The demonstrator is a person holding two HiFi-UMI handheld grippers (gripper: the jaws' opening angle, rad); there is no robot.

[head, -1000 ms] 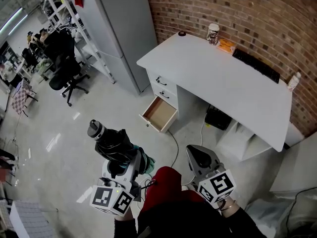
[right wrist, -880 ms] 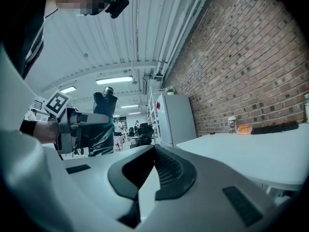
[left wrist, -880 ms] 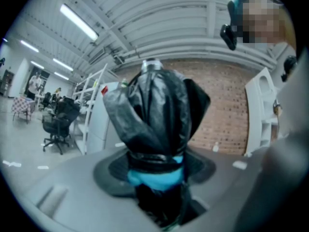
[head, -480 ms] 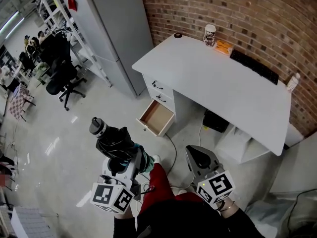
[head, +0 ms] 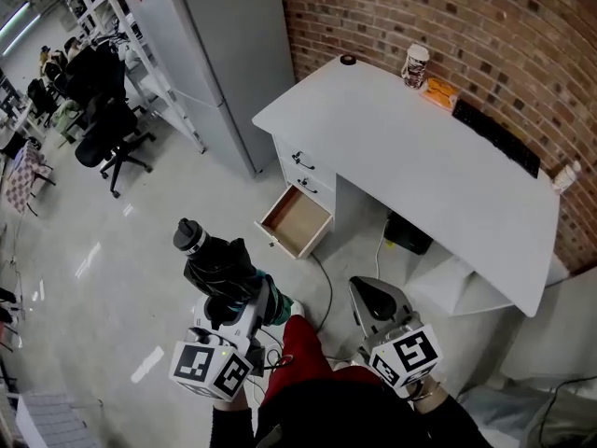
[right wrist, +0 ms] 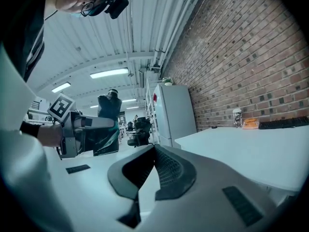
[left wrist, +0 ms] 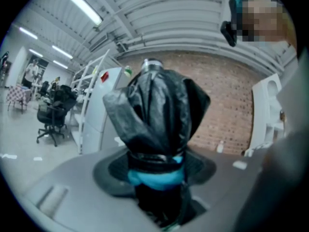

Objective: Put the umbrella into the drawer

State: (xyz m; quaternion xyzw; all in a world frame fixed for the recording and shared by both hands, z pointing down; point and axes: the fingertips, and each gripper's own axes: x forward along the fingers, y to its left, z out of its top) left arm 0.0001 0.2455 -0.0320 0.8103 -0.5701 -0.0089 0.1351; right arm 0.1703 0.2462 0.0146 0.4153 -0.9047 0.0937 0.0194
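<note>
A folded black umbrella [head: 216, 264] with a teal band stands out from my left gripper [head: 241, 297], which is shut on its lower part. In the left gripper view the umbrella [left wrist: 157, 110] fills the centre between the pads of that gripper [left wrist: 157, 173]. My right gripper [head: 376, 299] is level beside it, with its jaws shut and nothing held [right wrist: 153, 149]. The right gripper view also shows the umbrella [right wrist: 107, 108] off to the left. The bottom drawer [head: 297, 220] of the white desk [head: 373, 129] is pulled out and looks empty. It lies ahead of both grippers.
A tall grey cabinet [head: 224, 54] stands left of the desk against the brick wall [head: 485, 26]. A cup [head: 415, 65], an orange packet [head: 440, 91] and a keyboard [head: 494, 136] sit on the desk. A black box [head: 408, 233] lies under it. Office chairs [head: 107, 138] are far left.
The person's red-clad leg has swung forward between the grippers and the view has shifted a little. Both grippers have moved with the person, and the left still holds the umbrella.
</note>
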